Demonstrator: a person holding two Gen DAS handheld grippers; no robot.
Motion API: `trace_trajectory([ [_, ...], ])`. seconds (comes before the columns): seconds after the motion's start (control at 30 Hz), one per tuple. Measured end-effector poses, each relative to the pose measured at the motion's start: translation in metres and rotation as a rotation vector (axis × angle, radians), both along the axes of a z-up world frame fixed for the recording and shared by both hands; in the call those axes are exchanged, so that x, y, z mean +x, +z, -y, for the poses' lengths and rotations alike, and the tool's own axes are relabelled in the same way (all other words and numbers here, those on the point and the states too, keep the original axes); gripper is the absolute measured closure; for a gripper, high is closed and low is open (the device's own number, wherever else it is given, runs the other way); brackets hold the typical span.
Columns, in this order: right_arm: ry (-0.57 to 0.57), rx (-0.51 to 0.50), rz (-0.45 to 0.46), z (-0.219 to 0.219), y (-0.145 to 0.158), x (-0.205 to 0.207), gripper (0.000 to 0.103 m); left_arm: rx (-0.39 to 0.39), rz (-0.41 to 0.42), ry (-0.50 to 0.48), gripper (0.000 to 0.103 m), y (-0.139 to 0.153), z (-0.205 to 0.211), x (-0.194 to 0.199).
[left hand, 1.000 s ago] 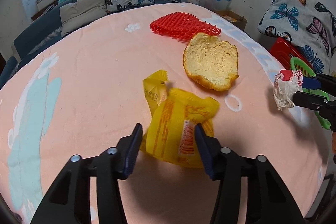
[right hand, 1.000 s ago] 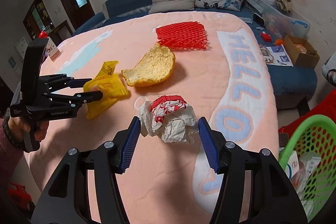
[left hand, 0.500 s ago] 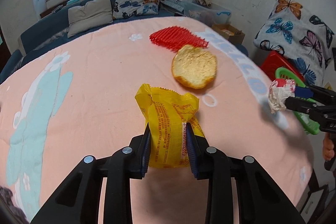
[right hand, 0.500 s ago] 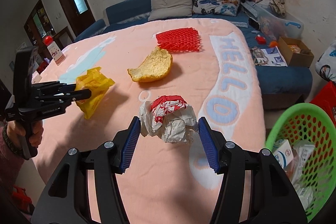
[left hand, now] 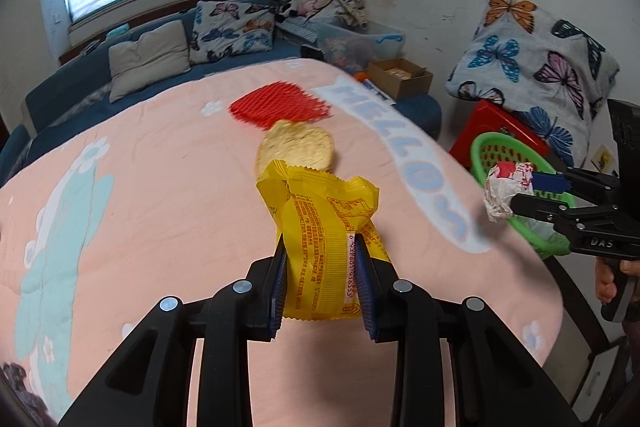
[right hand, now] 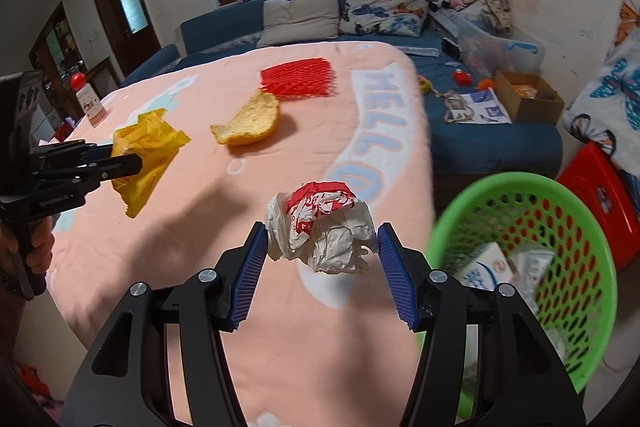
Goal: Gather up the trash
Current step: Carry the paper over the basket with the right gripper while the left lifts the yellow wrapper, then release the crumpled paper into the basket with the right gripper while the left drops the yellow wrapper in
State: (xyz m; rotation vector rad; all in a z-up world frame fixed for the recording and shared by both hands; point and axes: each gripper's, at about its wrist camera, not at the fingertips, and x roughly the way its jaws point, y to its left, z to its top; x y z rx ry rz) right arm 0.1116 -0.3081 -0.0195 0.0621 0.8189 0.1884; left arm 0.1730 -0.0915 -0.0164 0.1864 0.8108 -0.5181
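Pink "HELLO" blanket (right hand: 360, 307) spread below both tongs, sofa + window behind. Left tongs (left hand: 320, 269) clamped on yellow snack wrapper (left hand: 324, 227), lifted clear of the blanket. Right tongs (right hand: 320, 259) clamped on crumpled red-white paper wrapper (right hand: 320, 227), also airborne. Carry-to-bin step, looks like. Green basket (right hand: 592, 307) sits low, just right of the right tongs; inside: a white carton (right hand: 486, 267) + pale paper bits. Next, I'd say: swing right tongs over the rim, open, drop; left follows. Ahead of both tongs, on the blanket: pomelo peel (right hand: 250, 125), red foam net (right hand: 298, 81), uncollected.
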Motion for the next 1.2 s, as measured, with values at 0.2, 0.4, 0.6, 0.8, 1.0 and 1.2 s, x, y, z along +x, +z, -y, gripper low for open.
trace_trajectory([
  [0.2,-0.055,-0.005,0.001,0.029,0.001,-0.013,0.046,-0.006,0.005,-0.039,0.073,0.005,0.025,-0.01],
  [0.4,-0.121,-0.023,0.001,0.06,0.0,-0.031,0.046,-0.01,0.009,-0.084,0.073,0.009,0.054,-0.019],
  [0.6,-0.207,-0.052,-0.002,0.099,0.002,-0.048,0.045,-0.01,0.017,-0.141,0.073,0.013,0.087,-0.03],
  [0.8,-0.297,-0.069,-0.006,0.136,0.002,-0.062,0.044,-0.007,0.023,-0.202,0.073,0.018,0.121,-0.038],
  [1.0,-0.372,-0.069,-0.011,0.165,0.0,-0.073,0.042,0.003,0.03,-0.252,0.073,0.02,0.152,-0.044],
  [1.2,-0.41,-0.053,-0.004,0.179,0.0,-0.081,0.038,0.01,0.03,-0.297,0.073,0.02,0.183,-0.047],
])
